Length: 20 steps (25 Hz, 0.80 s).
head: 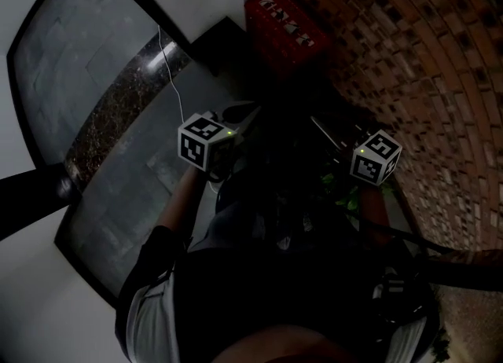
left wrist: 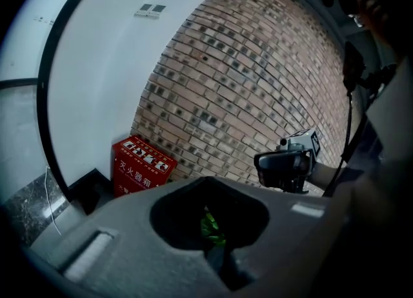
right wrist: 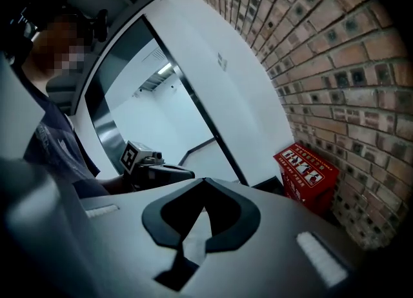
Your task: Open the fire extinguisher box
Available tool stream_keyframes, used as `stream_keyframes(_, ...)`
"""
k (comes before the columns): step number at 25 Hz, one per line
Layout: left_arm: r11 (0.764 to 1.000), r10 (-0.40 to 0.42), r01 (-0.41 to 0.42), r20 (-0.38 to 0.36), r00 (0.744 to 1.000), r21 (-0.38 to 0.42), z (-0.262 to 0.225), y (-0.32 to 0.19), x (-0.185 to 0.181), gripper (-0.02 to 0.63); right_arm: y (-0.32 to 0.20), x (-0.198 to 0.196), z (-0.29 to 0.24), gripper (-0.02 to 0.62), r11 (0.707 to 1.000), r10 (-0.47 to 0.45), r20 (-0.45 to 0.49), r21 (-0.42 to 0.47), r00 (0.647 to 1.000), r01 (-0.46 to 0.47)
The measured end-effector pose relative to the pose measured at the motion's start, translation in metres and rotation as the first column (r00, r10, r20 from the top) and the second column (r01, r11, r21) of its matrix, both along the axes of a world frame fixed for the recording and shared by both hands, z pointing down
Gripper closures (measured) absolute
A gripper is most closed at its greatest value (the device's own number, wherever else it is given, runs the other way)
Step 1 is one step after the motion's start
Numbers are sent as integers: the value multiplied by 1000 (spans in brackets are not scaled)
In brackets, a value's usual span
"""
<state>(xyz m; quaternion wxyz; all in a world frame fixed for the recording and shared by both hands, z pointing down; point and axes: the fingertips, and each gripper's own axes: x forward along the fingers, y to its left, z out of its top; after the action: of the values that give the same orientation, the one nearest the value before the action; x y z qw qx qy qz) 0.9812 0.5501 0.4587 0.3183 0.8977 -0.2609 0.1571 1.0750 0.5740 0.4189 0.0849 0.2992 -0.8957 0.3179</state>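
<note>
The red fire extinguisher box [head: 284, 27] stands closed on the floor in the corner where the brick wall meets the white wall; white characters show on its front [left wrist: 141, 166] and pictograms on its top [right wrist: 307, 174]. My left gripper [head: 236, 118] and right gripper [head: 334, 137] are held side by side in front of me, well short of the box and touching nothing. The left gripper's jaws [left wrist: 208, 180] are shut and empty. The right gripper's jaws [right wrist: 205, 182] meet at the tips with nothing between them. Each gripper appears in the other's view.
A brick wall [head: 424, 63] runs along the right. A white wall with a dark frame [left wrist: 48, 116] stands on the left. Grey floor tiles [head: 134, 188] and a dark speckled stone strip [head: 118, 110] lie below. Green leaves [head: 346, 188] show near my right hand.
</note>
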Motion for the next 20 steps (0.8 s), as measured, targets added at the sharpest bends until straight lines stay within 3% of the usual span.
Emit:
stream_keyframes(8, 998, -50, 52, 76, 996, -24, 10, -60, 27, 604, -68, 24, 5, 595, 997, -77, 45, -2, 996, 77)
stream_keyframes(15, 992, -121, 126, 156, 980, -23, 13, -117, 58, 604, -120, 78, 21, 595, 995, -65, 117, -65, 991, 73)
stream_keyframes(20, 995, -97, 103, 222, 970, -17, 16, -139, 78, 604, -144, 96, 23, 595, 994, -87, 142, -48, 986, 95)
